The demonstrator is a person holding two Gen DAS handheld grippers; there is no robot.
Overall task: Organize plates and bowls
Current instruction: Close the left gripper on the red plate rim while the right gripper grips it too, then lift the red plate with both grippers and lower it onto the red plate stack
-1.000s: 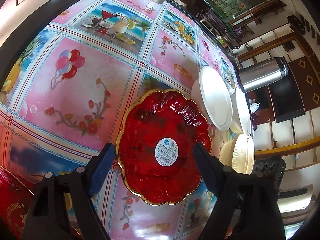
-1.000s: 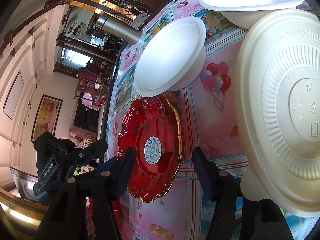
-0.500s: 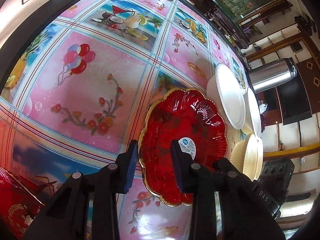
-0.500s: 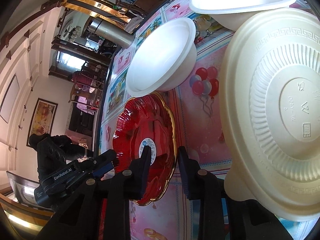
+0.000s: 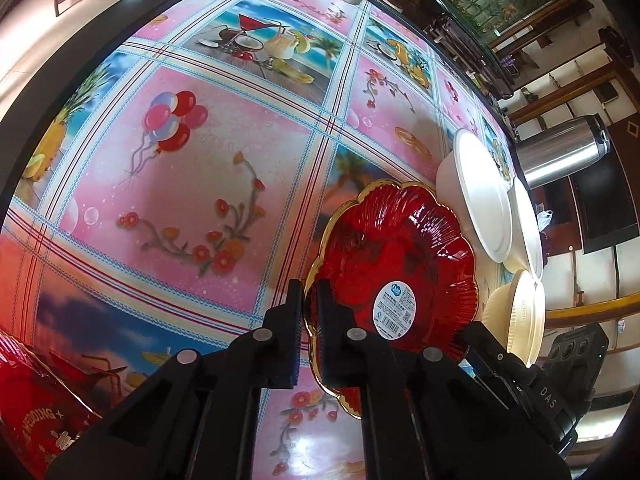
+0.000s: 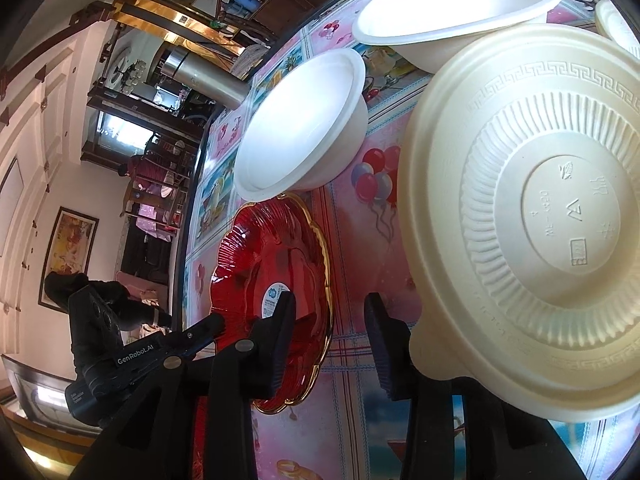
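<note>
In the left wrist view, a dark table edge (image 5: pixel 80 60) curves along the far left, and a red printed packet (image 5: pixel 36 420) lies at the lower left corner. From there a broad stretch of bare patterned tablecloth (image 5: pixel 192 184) runs rightward up to the red plate (image 5: pixel 396 264). The left gripper (image 5: pixel 309 320) is pinched onto the near left rim of that plate, one finger outside the gold edge and one inside it. Just beyond the plate's right side sit two white bowls (image 5: pixel 484 204), the nearer one about touching the plate's rim, and a cream bowl (image 5: pixel 520 312) lies near its lower right. A steel flask (image 5: pixel 560 152) shows past the table on the right.

The right wrist view shows the same plate (image 6: pixel 272 280) from its other side, with the left gripper's body (image 6: pixel 140 356) at the far left, beyond the table edge (image 6: pixel 192 216). The right gripper (image 6: pixel 330 332) stands with its fingers wide apart and holds nothing; its left finger (image 6: pixel 280 328) overlaps the plate's rim, and its right finger (image 6: pixel 384 344) is over a strip of bare cloth (image 6: pixel 352 280) between the plate and the cream bowl (image 6: pixel 520 208). That bowl fills the right side, its ribbed base towards the camera. A white bowl (image 6: pixel 304 128) overlaps the plate's far rim, with another (image 6: pixel 456 12) behind it; only this view shows them as clearly separate.
</note>
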